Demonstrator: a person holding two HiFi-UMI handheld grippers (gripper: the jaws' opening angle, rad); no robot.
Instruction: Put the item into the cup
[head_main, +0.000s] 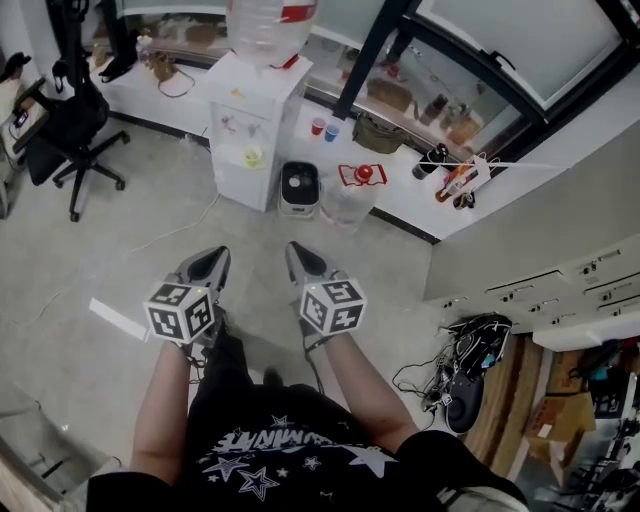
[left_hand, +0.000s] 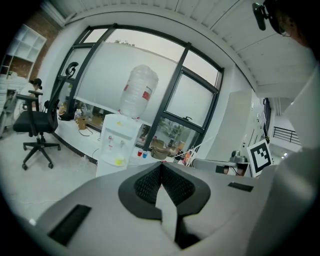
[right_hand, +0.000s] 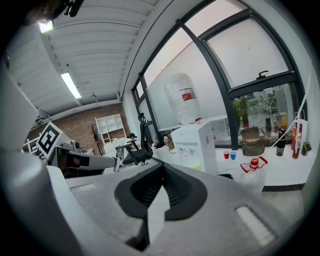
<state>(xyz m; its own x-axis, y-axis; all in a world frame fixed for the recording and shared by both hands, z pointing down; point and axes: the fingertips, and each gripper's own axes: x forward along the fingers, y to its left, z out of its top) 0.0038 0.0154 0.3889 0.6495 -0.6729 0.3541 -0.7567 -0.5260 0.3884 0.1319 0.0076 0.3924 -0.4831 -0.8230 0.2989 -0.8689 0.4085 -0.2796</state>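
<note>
Two small cups, a red cup (head_main: 318, 126) and a blue cup (head_main: 332, 131), stand side by side on the white window ledge beyond a water dispenser (head_main: 255, 130). The left gripper view shows the red cup (left_hand: 140, 153) and blue cup (left_hand: 145, 154) far off, as does the right gripper view with its red cup (right_hand: 226, 155) and blue cup (right_hand: 233, 155). My left gripper (head_main: 213, 257) and right gripper (head_main: 296, 252) hang side by side in front of my body above the floor, far from the cups. Both are shut with nothing between their jaws.
A clear water jug with a red cap (head_main: 352, 195) and a small black-and-white bin (head_main: 299, 188) sit on the floor by the dispenser. A black office chair (head_main: 80, 130) stands at the left. Bags and cables (head_main: 470, 365) lie by cabinets at the right.
</note>
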